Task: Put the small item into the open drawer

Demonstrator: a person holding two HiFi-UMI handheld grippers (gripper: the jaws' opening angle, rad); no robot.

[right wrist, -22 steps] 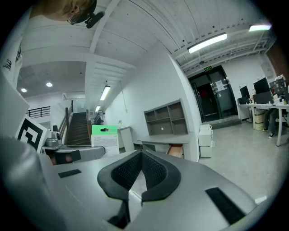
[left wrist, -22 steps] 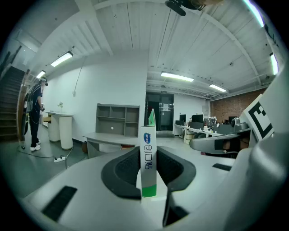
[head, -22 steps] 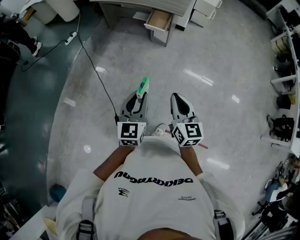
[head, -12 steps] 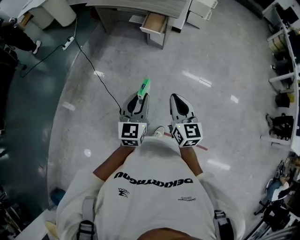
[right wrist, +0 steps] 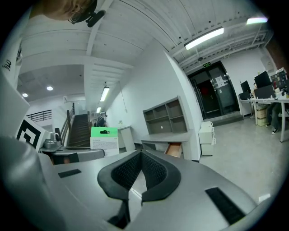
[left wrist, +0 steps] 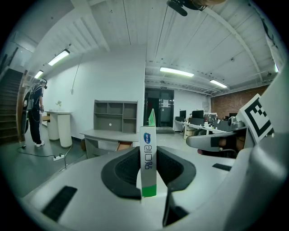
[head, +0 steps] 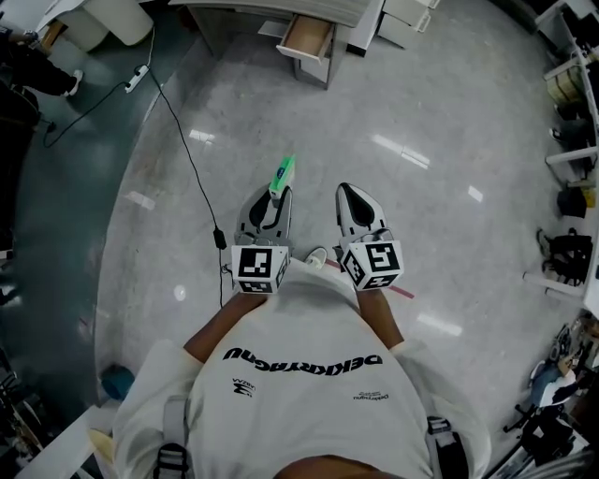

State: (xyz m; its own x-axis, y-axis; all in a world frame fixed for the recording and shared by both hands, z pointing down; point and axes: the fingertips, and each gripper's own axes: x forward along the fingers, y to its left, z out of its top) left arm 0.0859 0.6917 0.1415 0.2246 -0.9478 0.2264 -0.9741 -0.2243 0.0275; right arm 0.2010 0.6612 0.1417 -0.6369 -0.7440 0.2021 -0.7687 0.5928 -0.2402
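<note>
Cable: we note 1 black lead across the floor, left of both grippers.
Left gripper: clamped on the packet.
Packet: 1 green-and-white packet, edge-on between the jaws, its tip projecting past them.
Drawer: we find it open under the desk, well apart from the packet.
Right gripper: jaws closed together, nothing between them.
</note>
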